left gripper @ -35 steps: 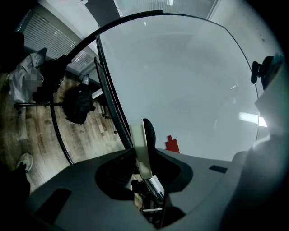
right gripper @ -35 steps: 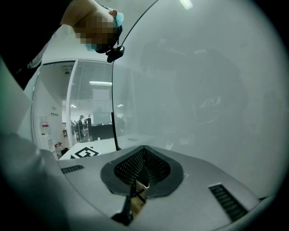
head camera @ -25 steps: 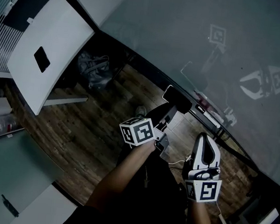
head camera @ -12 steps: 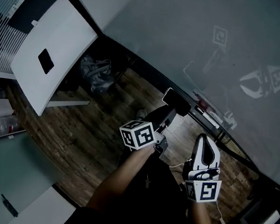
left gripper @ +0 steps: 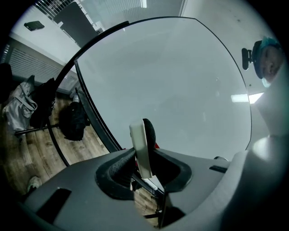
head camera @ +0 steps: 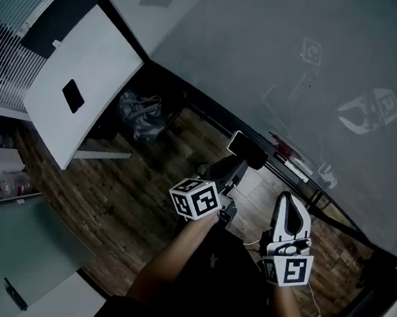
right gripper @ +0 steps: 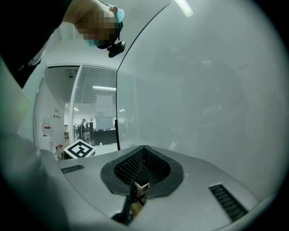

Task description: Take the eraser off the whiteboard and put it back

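Note:
The eraser (head camera: 247, 147), a flat block with a white back and a dark felt face, is clamped edge-on in my left gripper (head camera: 239, 161). It hangs just below the lower edge of the whiteboard (head camera: 283, 50), apart from the glassy surface. The left gripper view shows the eraser (left gripper: 143, 144) upright between the black pads (left gripper: 118, 168) of the left gripper (left gripper: 143, 164), with the whiteboard (left gripper: 171, 81) close ahead. My right gripper (head camera: 286, 196) sits lower right, pointing at the board. Its jaws (right gripper: 143, 151) meet with nothing between them.
A marker tray (head camera: 292, 166) with pens runs along the board's bottom rail. A white panel (head camera: 86, 83) leans at the left, with a grey bag (head camera: 140, 115) on the wooden floor (head camera: 108, 193). A black bag (left gripper: 74, 122) and a chair draped with clothes (left gripper: 20, 103) stand left of the board.
My left gripper has risen a little with the eraser, closer to the board's lower edge, and rolled slightly. The right gripper has kept still.

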`<action>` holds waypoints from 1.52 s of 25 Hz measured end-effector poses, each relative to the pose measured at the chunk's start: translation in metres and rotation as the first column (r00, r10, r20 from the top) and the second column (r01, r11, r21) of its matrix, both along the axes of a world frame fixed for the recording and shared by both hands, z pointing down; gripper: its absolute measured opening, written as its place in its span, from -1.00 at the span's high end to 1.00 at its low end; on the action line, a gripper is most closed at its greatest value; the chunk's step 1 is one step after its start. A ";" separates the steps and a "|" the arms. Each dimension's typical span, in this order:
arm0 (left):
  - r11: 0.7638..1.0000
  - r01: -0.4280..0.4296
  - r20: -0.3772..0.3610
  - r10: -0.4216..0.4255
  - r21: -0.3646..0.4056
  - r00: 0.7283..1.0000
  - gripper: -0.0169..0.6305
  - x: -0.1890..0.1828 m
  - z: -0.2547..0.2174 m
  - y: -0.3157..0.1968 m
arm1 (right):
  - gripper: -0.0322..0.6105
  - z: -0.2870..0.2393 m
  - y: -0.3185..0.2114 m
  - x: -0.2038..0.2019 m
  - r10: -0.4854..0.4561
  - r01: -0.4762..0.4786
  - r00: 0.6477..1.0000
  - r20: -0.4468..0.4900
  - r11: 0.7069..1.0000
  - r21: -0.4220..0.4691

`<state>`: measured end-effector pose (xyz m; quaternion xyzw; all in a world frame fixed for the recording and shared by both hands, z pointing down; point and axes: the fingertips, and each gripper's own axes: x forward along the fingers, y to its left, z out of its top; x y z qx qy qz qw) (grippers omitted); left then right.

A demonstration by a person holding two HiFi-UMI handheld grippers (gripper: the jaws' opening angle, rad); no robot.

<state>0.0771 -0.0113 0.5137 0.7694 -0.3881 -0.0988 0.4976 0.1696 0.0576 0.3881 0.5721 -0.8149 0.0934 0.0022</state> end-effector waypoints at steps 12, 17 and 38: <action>0.996 0.010 0.074 -0.016 0.084 0.997 0.58 -0.005 -0.030 0.007 | 0.85 -0.016 0.009 0.004 -0.003 0.002 1.000 0.013 0.999 0.051; 0.990 0.024 0.128 -0.042 0.137 0.991 0.58 -0.011 -0.046 0.010 | 0.85 -0.025 0.013 0.003 -0.003 0.002 1.000 0.011 0.998 0.064; 0.936 -0.018 0.308 -0.098 0.352 0.946 0.58 -0.036 -0.116 0.046 | 0.85 -0.059 0.037 0.000 0.016 -0.015 1.000 -0.005 0.988 0.151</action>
